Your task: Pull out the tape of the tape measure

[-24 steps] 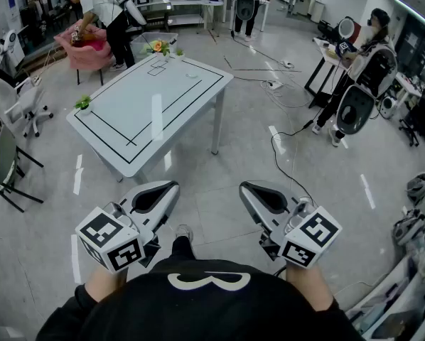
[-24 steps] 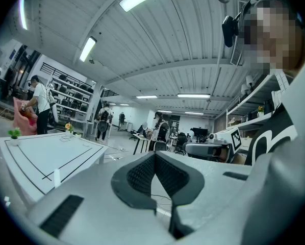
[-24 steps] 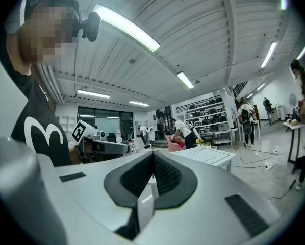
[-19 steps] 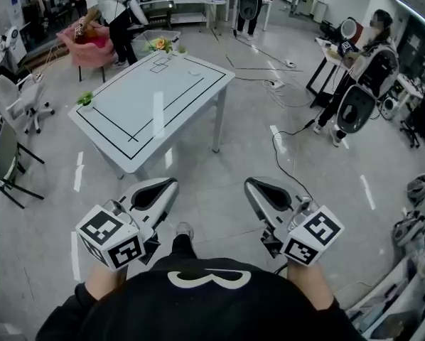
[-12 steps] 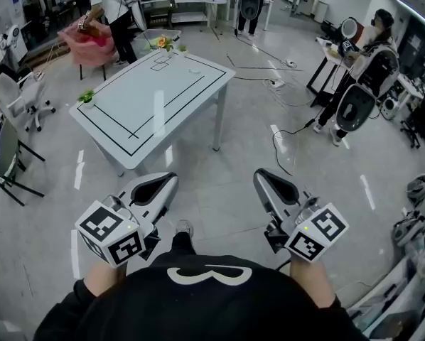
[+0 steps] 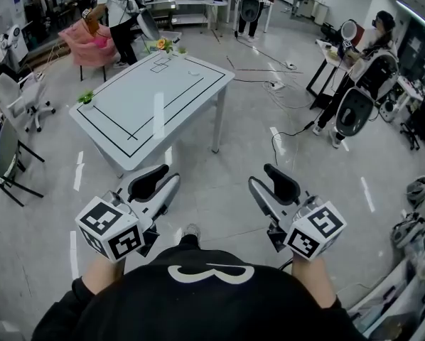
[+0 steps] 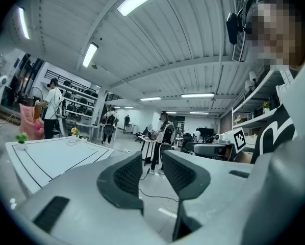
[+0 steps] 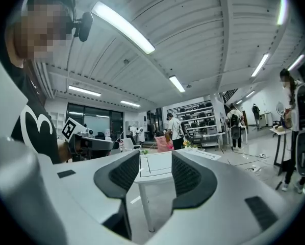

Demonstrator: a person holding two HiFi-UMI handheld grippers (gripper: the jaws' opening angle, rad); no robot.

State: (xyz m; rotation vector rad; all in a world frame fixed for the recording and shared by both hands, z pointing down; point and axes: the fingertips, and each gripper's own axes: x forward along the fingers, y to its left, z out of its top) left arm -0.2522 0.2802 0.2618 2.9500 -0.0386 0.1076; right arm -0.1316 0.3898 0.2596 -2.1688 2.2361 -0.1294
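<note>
We are holding the left gripper and the right gripper level and side by side, short of the near edge of the white table and well apart from it. Both claws are released: their jaws have just been opening, and nothing is standing between the pads of either one. The right gripper view is looking through its gap at the table. We are not making out the tape measure; the small items lying toward the table's far end are too small to identify. A potted plant is sitting at the table's left corner.
</note>
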